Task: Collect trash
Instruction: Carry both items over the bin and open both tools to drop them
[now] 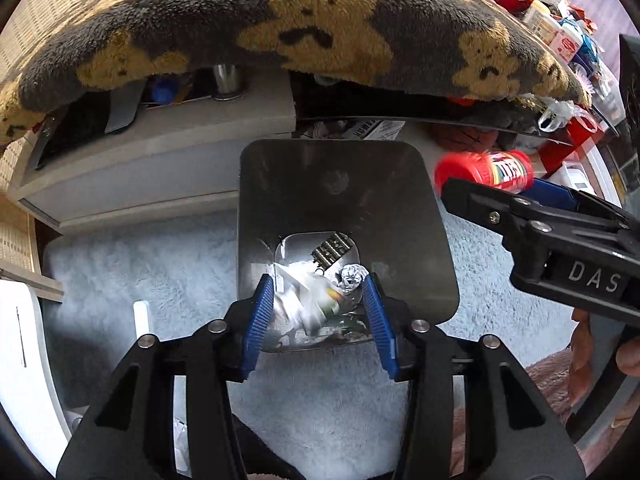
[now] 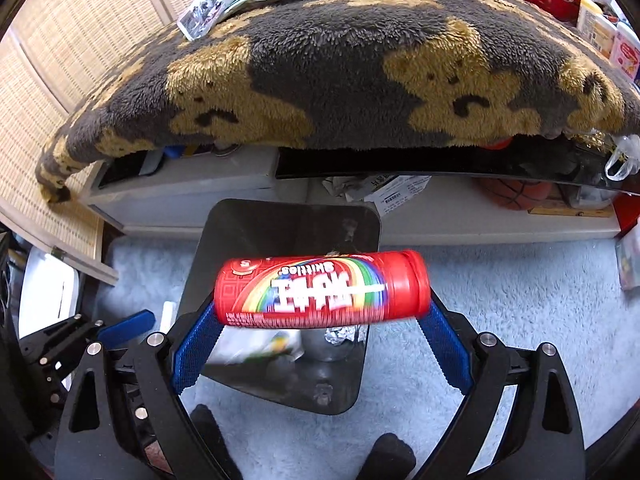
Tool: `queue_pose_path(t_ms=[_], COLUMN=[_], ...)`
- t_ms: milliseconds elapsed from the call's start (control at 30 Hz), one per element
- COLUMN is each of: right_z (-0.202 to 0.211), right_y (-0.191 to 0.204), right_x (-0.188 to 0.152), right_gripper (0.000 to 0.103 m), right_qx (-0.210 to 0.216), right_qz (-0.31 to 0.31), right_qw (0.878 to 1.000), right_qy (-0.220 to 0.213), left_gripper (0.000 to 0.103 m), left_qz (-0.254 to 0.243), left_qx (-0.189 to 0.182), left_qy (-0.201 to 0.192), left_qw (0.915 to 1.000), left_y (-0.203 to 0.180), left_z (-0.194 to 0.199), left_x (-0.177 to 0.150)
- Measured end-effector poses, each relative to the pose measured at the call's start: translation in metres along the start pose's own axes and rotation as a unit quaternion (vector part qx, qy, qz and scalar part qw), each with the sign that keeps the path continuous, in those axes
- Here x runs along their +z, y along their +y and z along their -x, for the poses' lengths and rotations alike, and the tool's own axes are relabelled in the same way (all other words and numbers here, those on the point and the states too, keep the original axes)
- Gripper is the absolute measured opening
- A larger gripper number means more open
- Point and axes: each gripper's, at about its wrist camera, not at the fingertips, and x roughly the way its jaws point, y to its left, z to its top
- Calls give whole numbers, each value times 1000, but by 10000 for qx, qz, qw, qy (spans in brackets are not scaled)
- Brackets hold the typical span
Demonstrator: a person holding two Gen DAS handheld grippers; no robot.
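**A:** So, where's your right gripper (image 2: 322, 316) at?

**B:** You've got it clamped on the red Skittles tube (image 2: 320, 290), 1 pad at each end. Its long axis runs crosswise between your 2 fingers, level, with the cap end pointing right in the right wrist view. You're holding it over the dark bin (image 2: 224, 240) on the pale rug (image 2: 500, 280), near the bin's right rim, so letting go should drop it inside.

**A:** And the left?

**B:** Your left gripper (image 1: 318, 300) hangs over the bin's mouth with its jaws spread. White crumpled paper (image 1: 304, 300) shows blurred between the pads; it's probably falling free, though I can't be sure nothing touches it. A foil ball (image 1: 351, 276) lies at the bin's bottom, toward the right corner.

**A:** Why lengthwise?

**B:** Gripped by its ends, the tube can't roll out sideways.
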Motion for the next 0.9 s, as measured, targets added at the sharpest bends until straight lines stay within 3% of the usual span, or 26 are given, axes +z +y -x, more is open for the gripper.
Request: queue_pose_path(t_ms=[233,400,500,700,900], right_z=[3,-2,-3,5,37], right_y=[-10,-18,-20,-21,-33], right_x=[2,2,3,6,28], right_gripper=[100,100,100,100,100], right_qx=[-85,-206,-250,-159,-42], right_qz=[-144,-281,-327,-422,-604], right_qw=[9998,9993,9991,9990,9966], right_qy=[-46,101,107,-19,-554], left_gripper=[54,83,95,95,95], left_qz=[47,61,89,251,3], left_qx=[55,177,208,270,401], left_qy=[-42,-112,-215,-276,-572], left_qw=[10000,9998,9995,9989,9976], left_y=[6,12,16,24,18], left_z=[4,9,13,18,42], left_x=[-1,-2,-1,2,19])
